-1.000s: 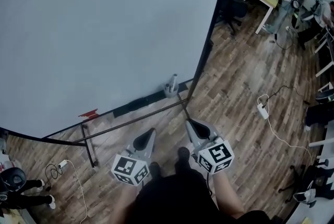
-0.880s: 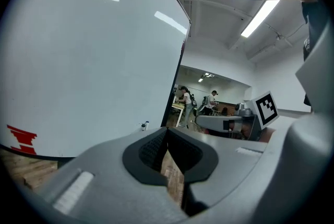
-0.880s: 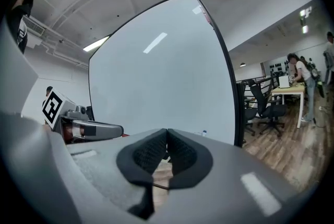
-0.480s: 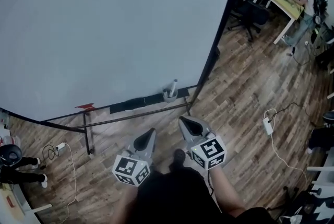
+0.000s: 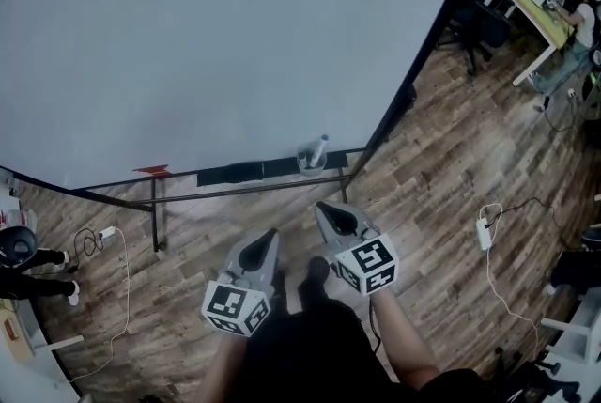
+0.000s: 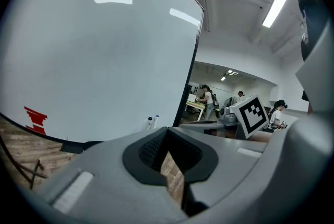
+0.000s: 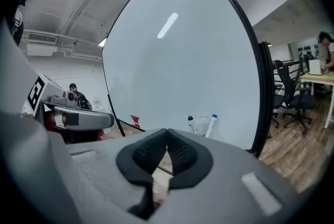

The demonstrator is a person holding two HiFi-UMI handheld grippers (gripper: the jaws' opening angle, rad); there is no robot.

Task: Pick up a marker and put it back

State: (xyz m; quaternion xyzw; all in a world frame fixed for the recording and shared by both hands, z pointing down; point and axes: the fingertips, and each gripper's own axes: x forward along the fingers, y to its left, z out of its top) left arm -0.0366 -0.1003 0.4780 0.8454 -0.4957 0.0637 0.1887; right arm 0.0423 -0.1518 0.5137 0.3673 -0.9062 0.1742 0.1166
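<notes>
A clear cup [image 5: 310,159] hangs at the whiteboard's lower edge with a blue-capped marker [image 5: 320,146] sticking out of it. In the right gripper view the blue-capped marker [image 7: 211,125] and a black-capped marker [image 7: 191,124] stand in that cup, well ahead of the jaws. The left gripper view shows the markers [image 6: 152,122] small and far off. My left gripper [image 5: 260,251] and right gripper [image 5: 333,215] are held low in front of the person, both shut and empty, short of the board. Pads meet at the tips of the left gripper [image 6: 167,131] and the right gripper [image 7: 167,133].
The large whiteboard [image 5: 207,35] stands on a black metal frame [image 5: 155,213] with a dark post [image 5: 413,72] at its right edge. A red mark [image 5: 152,171] is on the board's lower left. Cables and a power strip [image 5: 485,237] lie on the wood floor. Desks, chairs and people are at far right.
The head view has swung so the board's right post sits further right. The right gripper has edged forward and left toward the cup. Both grippers stay shut.
</notes>
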